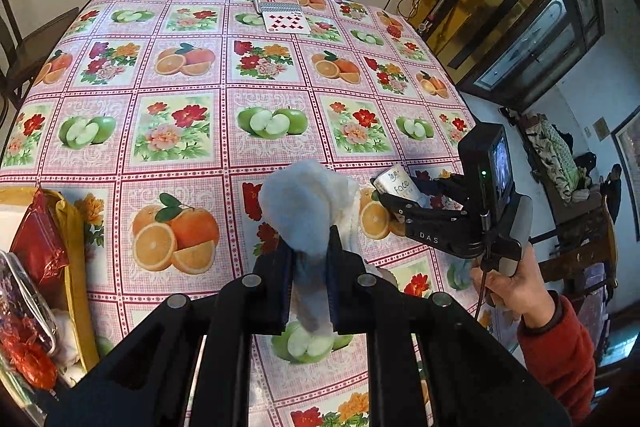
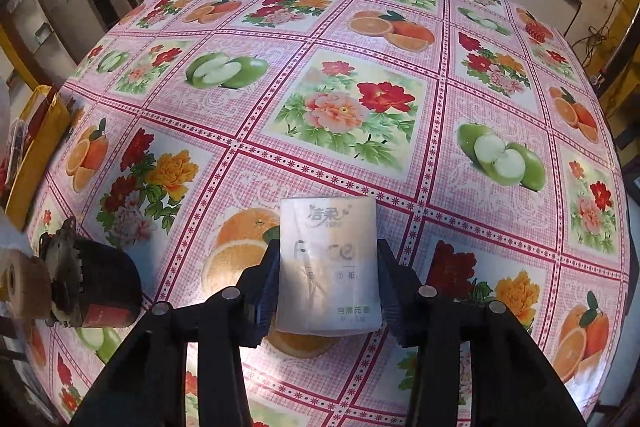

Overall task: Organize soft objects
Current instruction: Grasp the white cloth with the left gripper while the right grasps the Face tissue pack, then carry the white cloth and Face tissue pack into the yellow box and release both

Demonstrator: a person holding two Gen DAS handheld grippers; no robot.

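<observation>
My left gripper (image 1: 310, 247) is shut on a pale blue and white soft cloth (image 1: 304, 203) that bulges up beyond the fingertips, held above the tablecloth. My right gripper (image 2: 326, 251) is shut on a white tissue pack (image 2: 328, 267) printed "Face", lifted over the near part of the table. In the left wrist view the right gripper (image 1: 394, 197) shows at the right with the tissue pack (image 1: 398, 183) in its jaws, and a hand (image 1: 516, 283) in a red sleeve holds it.
A fruit-and-flower tablecloth (image 2: 344, 107) covers the table. A yellow box (image 1: 76, 267) with red and plastic packets sits at the near left edge. Playing cards (image 1: 286, 21) lie at the far side. A dark device (image 2: 92, 287) lies at the left in the right wrist view.
</observation>
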